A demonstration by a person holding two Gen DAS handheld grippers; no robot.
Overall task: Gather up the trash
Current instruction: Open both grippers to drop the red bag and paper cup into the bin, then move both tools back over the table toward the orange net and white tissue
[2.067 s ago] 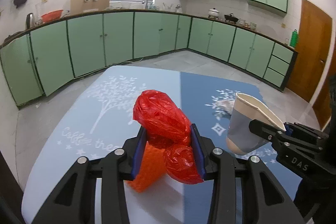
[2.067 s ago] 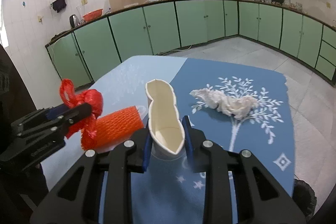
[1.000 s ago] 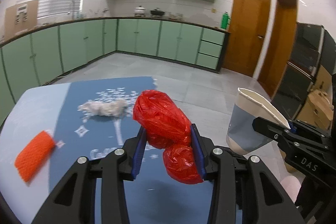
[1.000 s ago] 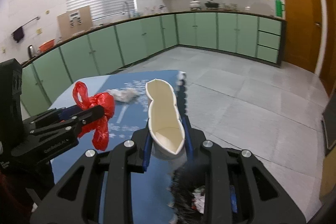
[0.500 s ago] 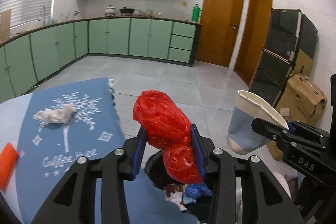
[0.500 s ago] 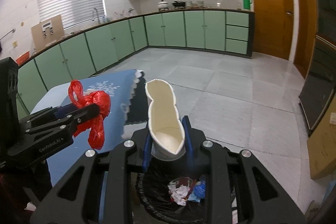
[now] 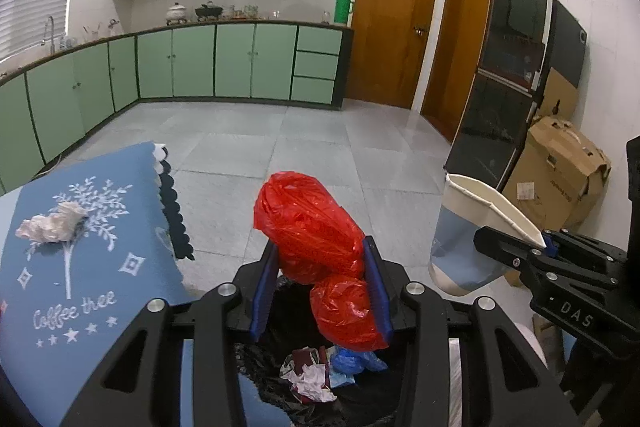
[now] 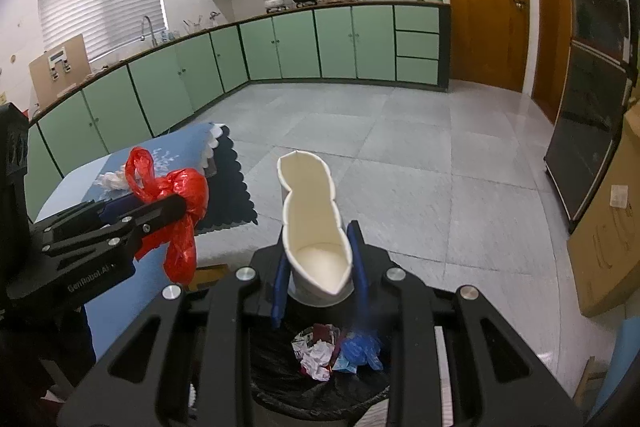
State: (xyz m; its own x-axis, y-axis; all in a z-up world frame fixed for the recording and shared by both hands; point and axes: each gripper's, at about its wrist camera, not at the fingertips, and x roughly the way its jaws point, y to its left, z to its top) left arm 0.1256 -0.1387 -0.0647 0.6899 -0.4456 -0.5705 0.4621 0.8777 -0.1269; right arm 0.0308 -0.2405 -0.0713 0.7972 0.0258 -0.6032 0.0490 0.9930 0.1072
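My left gripper (image 7: 320,283) is shut on a knotted red plastic bag (image 7: 312,227), seen from the side in the right wrist view as the red bag (image 8: 180,211). The right gripper (image 8: 318,267) is shut on a squashed white paper cup (image 8: 312,223), which shows as the cup (image 7: 464,239) at the right of the left wrist view. Both grippers hang over a black-lined trash bin (image 8: 320,387) that holds crumpled paper and blue wrappers; the bin (image 7: 320,387) lies directly below the red bag.
A table with a blue cloth (image 7: 80,267) stands to the left, with a crumpled white tissue (image 7: 52,227) on it. Tiled floor (image 8: 400,167) spreads ahead. Green cabinets line the far wall. A black cabinet (image 7: 516,99) and a cardboard box (image 7: 560,171) stand at the right.
Both grippers swung right, off the table and slightly down, with the bag and cup held. The bin came fully into view beneath them and the orange net left the view.
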